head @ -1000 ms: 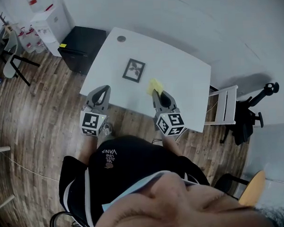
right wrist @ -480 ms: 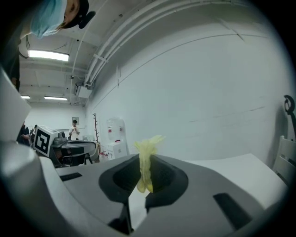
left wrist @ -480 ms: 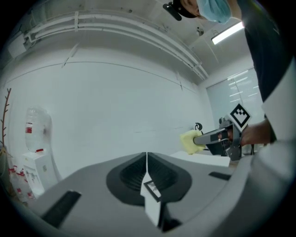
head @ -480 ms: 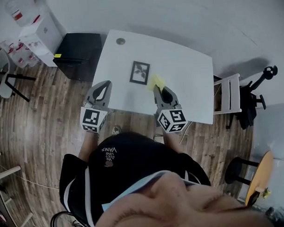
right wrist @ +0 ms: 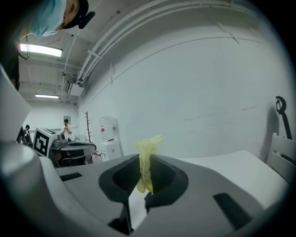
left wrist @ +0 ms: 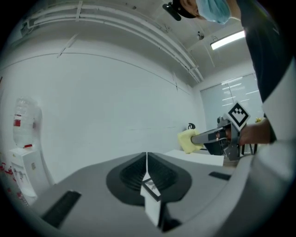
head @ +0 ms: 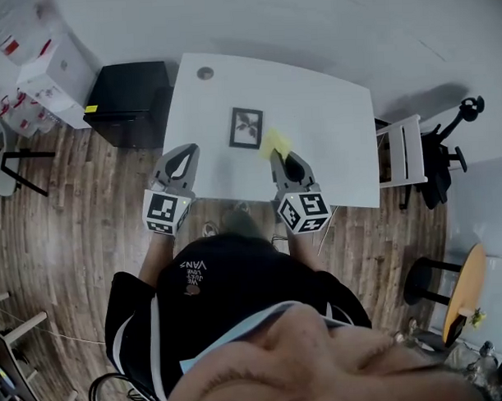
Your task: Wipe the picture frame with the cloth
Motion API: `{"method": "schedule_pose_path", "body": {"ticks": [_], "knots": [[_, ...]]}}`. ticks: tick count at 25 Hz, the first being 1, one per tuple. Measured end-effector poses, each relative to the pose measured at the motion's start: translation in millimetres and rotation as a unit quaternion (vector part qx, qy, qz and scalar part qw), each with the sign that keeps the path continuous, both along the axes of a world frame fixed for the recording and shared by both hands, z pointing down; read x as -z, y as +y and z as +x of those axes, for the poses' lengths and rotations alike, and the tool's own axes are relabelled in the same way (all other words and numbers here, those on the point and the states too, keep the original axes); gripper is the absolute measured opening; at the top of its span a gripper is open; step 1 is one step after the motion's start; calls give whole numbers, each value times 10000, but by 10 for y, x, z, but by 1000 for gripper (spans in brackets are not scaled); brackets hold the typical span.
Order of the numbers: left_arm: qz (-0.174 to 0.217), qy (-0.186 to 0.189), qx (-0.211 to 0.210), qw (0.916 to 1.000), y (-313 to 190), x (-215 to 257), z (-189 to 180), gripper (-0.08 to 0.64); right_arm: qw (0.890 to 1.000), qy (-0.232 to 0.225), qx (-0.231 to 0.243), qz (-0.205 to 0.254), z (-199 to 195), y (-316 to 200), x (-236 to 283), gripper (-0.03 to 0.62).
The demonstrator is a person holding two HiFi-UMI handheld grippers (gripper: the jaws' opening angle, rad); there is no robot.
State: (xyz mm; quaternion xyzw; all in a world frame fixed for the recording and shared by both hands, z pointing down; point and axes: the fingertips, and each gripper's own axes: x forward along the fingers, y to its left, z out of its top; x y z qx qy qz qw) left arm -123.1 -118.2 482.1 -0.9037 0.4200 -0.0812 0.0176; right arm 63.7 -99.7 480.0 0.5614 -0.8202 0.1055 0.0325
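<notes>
Head view showed the picture frame (head: 246, 127) lying flat on the white counter (head: 331, 127), with you standing at the edge on the near side of the frame. Your right tool (head: 277, 159) sat just to the near right of the frame, clenched on a yellow cloth (head: 274, 142). The right gripper view confirmed that grip: the cloth was bunched upright between the two jaws and stuck out past their tips. The cloth's free end hung right beside the frame's near right corner, though you could not tell from above whether it touched the frame. Your left tool (head: 183, 153) was to the near left of the frame and clearly apart from it, over the counter's edge. Its own view showed the jaws pressed together with nothing between them. A black cabinet (head: 130, 91) stood on the wooden floor (head: 79, 210) well to the left of the frame, and a white chair (head: 399, 153) stood off to the frame's right, beyond the counter's edge.
</notes>
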Motion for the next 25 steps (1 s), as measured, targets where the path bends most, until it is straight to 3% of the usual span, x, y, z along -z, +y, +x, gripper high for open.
{"method": "schedule_pose_path", "body": {"ticks": [25], "knots": [[100, -8, 33, 9999, -1038, 33, 420, 17, 9991, 76, 422, -19, 152, -1312, -72, 40]]}}
